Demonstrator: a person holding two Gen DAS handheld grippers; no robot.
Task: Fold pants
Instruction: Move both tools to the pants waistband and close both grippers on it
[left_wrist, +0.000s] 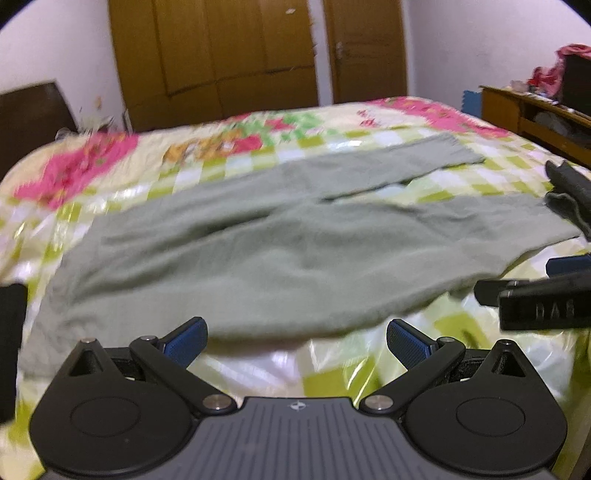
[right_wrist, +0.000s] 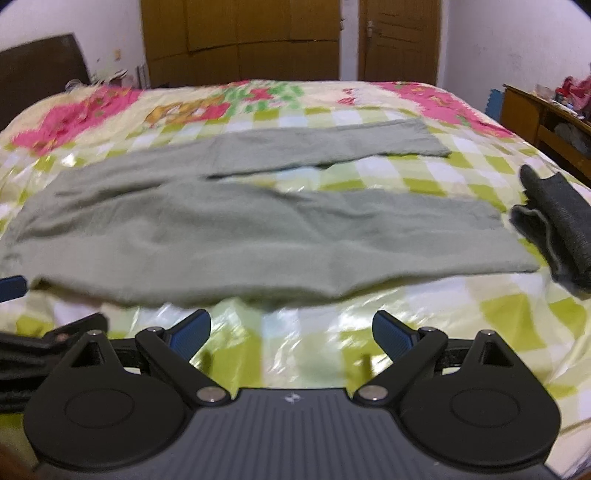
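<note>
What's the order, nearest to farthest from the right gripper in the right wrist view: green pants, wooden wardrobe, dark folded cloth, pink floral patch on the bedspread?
From the right gripper, open over the bedspread:
1. Green pants, straight ahead, spread flat.
2. Dark folded cloth, off to the right, beside the near leg's hem.
3. Pink floral patch, far left, beyond the pants.
4. Wooden wardrobe, against the back wall.

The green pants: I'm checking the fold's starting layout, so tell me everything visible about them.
The green pants are pale sage, of a soft, fuzzy-looking fabric. They lie flat and unfolded across the checked bedspread, waist to the left, legs running right with a narrow gap between them. A dark grey folded garment lies beside the near leg's hem. Neither gripper touches them.
</note>
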